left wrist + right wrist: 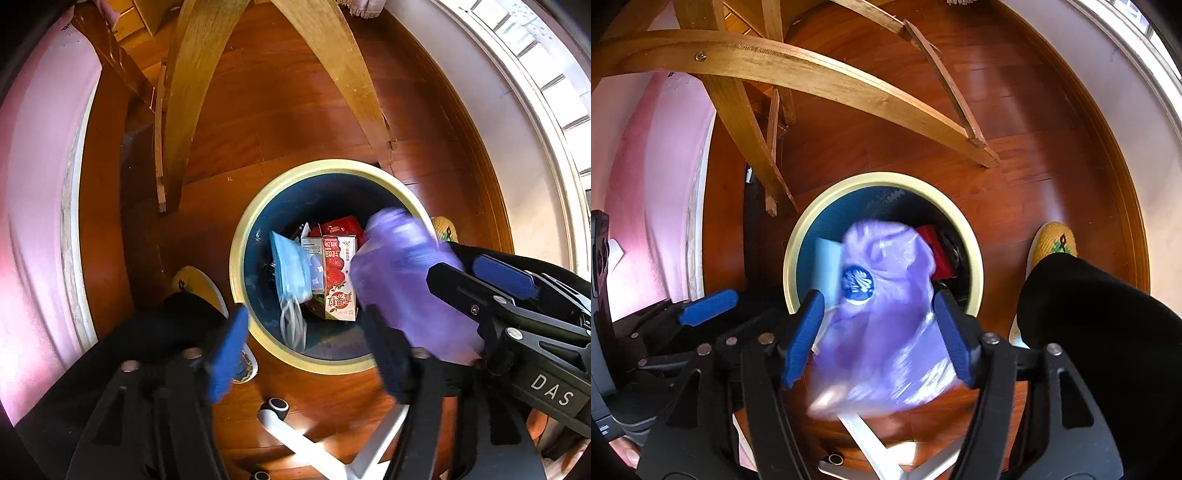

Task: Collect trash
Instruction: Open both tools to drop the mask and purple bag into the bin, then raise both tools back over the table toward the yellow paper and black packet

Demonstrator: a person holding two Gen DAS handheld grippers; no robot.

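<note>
Purple bag (pixel 886 314), thin plastic with a round blue-and-white sticker, blurred, loose in mid-air over the near rim of the bin (pixel 973 258). Hanging between the blue pads of the right hand-held gripper (pixel 881 336), pads spread and not visibly pressing on the plastic (released, by the look of it, though the blur leaves a brushing contact possible). Top of the bag already above the bin's mouth, lower part still over the floor (pixel 1015 166) on the near side.

Blue face mask (pixel 291 273) with white ear loops, blurred, just inside the bin (pixel 236 258) at its left wall, beyond and between the blue pads of the left hand-held gripper (pixel 310 354). Pads spread wide, nothing between them (mask apparently let go as well).

Already at the bottom of the bin: strawberry carton (pixel 340 277), red box (pixel 338 225) behind it, some dark scraps too small to tell.

Judged stage: late in a drop-off, two items on the way in, several collected. Bag could still catch on the rim. No other trash on the visible floor, so what is left cannot be told.

Around the bin: wooden chair legs (pixel 192 110) beyond it, yellow slippers (pixel 1052 243) on either side, white wall (pixel 480 110) to the right.
</note>
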